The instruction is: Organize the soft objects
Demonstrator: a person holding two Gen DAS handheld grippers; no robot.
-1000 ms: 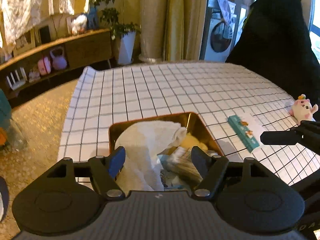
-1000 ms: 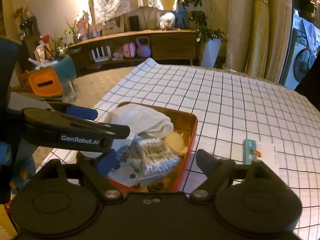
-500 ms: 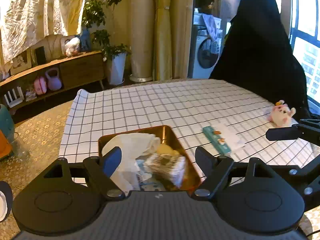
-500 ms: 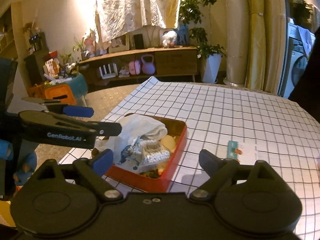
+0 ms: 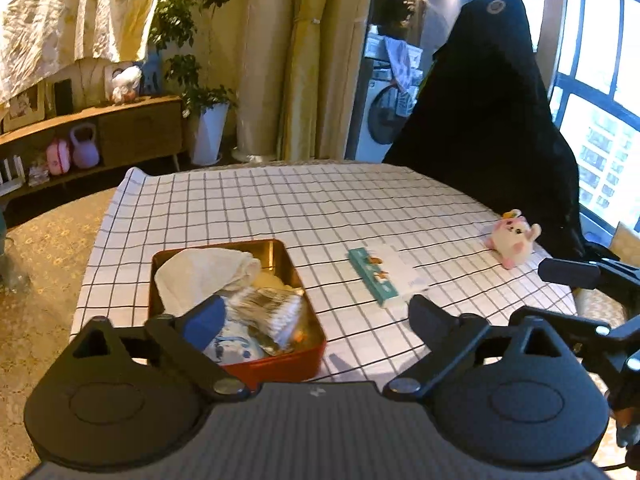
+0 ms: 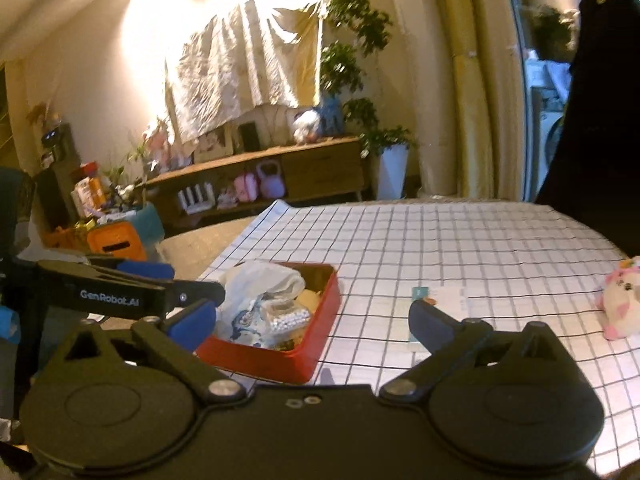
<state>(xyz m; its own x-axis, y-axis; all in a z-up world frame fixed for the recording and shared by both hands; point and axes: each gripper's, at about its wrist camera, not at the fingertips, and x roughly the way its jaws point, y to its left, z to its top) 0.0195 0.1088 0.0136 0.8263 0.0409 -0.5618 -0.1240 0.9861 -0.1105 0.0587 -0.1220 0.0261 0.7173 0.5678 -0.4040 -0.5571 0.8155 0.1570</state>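
Note:
A red tin [image 5: 280, 364] [image 6: 316, 360] stands near the front left of the checked table. In it lie a white cloth [image 5: 200, 272] [image 6: 256, 280], a pack of cotton swabs [image 5: 272, 308] [image 6: 286, 318] and a blue-and-white pouch [image 5: 236, 350]. A teal-edged tissue pack [image 5: 376, 280] [image 6: 444, 300] lies to the tin's right. A pink plush toy [image 5: 512, 238] [image 6: 620, 304] sits at the far right. My left gripper [image 5: 312, 316] and right gripper [image 6: 312, 314] hang back from the tin, jaws still opening wide, nothing held between them.
The checked tablecloth [image 5: 320, 200] covers the table. A black draped chair [image 5: 488, 120] stands behind the right side. A wooden sideboard [image 6: 280, 168], potted plants [image 5: 204, 92] and an orange box [image 6: 116, 242] stand on the floor beyond the left edge.
Both grippers have drawn back and up from the tin and opened wider. The tin's contents stay in place and look smaller now; the plush toy has come into the right wrist view.

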